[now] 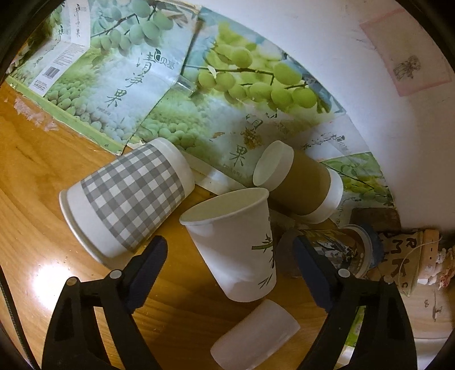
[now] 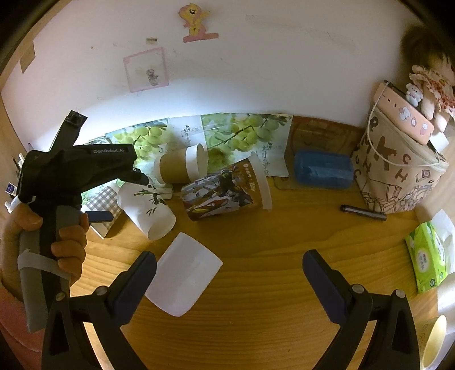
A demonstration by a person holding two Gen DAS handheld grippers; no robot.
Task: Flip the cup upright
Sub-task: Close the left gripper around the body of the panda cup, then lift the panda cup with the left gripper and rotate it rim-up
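Now both tongs gape empty — left tongs (image 1: 230, 253) straddle the tilted bamboo-print cup (image 1: 236, 244), right tongs (image 2: 229, 273) hover nearby.

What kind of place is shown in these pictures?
Probably a child's desk in a home: a wooden desktop set against a white wall with a yellow cartoon pony sticker, a small rag doll on a lettered fabric bag, and a green tissue pack.

Yellow cup (image 2: 435, 338) cut by right edge; gingham cup (image 2: 103, 200) mostly hidden behind left tool (image 2: 85, 170)
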